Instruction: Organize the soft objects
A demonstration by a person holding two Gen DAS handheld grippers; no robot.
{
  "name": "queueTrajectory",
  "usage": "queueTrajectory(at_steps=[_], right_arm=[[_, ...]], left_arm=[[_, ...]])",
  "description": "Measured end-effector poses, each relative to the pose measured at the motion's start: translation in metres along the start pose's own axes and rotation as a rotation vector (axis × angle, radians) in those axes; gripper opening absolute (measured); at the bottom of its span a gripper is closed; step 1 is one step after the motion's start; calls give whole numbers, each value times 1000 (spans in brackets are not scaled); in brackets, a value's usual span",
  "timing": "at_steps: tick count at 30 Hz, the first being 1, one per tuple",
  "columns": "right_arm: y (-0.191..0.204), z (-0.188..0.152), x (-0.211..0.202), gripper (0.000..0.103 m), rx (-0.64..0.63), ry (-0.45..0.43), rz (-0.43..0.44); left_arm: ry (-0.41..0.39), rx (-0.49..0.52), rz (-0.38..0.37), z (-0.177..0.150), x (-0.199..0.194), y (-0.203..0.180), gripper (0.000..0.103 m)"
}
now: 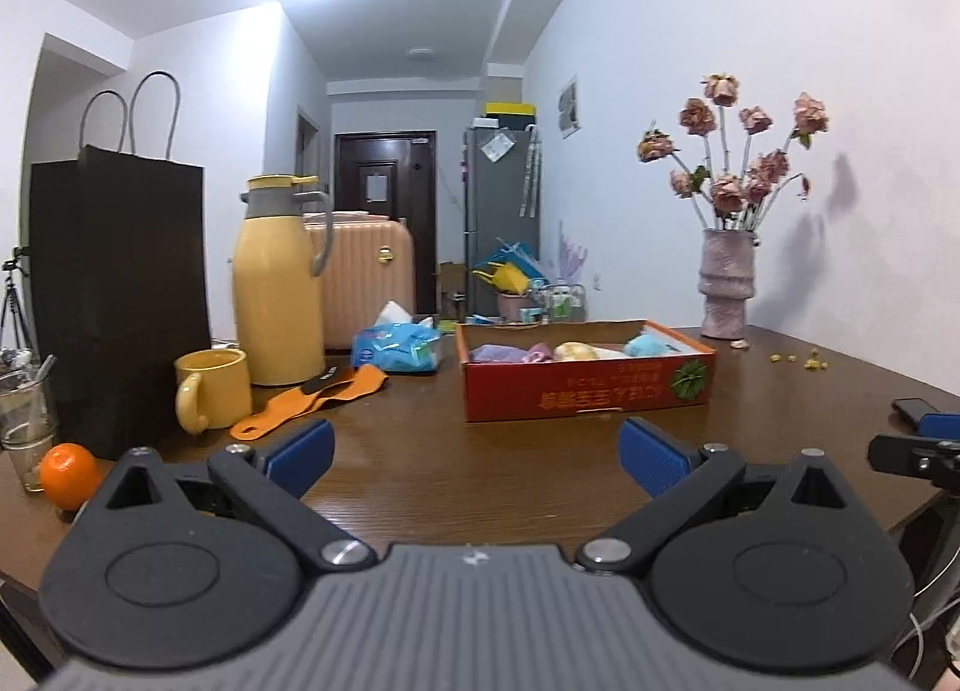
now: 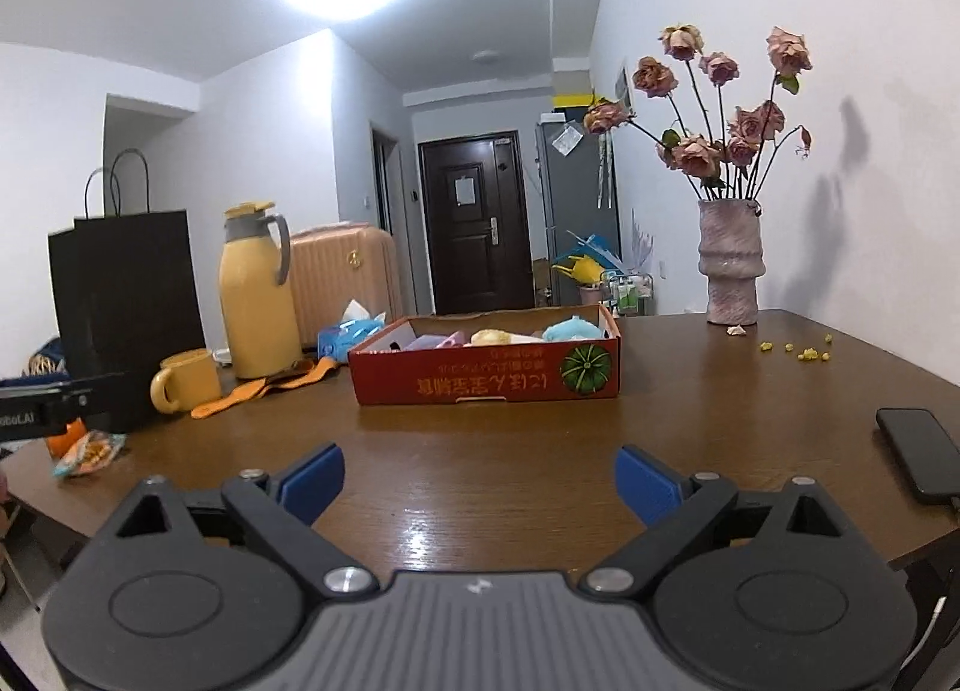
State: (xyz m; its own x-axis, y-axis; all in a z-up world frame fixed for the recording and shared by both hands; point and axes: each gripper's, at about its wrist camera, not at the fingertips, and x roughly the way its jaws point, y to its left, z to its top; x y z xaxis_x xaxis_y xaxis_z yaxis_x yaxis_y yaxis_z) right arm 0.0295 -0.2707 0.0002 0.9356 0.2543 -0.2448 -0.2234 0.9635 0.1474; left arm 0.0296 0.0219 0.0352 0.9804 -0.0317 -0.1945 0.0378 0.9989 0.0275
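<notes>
Both my left gripper (image 1: 477, 454) and right gripper (image 2: 480, 478) hold fingers spread, empty. Soft plush pieces, lilac, cream and a light-blue plush toy (image 2: 573, 329), lie inside the shallow red cardboard box (image 2: 486, 382). Judged light, squashy: pinch mid-body, gently.

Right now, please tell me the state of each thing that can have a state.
Left gripper: jaws open, holding nothing.
Right gripper: jaws open, holding nothing.
Red box: open on top, soft objects inside.
Yellow thermos: upright, lid on.
Yellow mug: upright.
Black paper bag: standing.
Phone: lying flat, screen dark.
</notes>
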Motion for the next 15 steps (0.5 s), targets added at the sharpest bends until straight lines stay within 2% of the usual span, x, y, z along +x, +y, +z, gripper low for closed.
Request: queueTrajectory(at_steps=[4,15], right_arm=[[1,4,2,97,-27,-4,-21],[4,5,-2,97,-15,-40,-31]], left_arm=[[-3,34,8,-1,0,-7,103],[5,11,16,-3,2,-5,103]])
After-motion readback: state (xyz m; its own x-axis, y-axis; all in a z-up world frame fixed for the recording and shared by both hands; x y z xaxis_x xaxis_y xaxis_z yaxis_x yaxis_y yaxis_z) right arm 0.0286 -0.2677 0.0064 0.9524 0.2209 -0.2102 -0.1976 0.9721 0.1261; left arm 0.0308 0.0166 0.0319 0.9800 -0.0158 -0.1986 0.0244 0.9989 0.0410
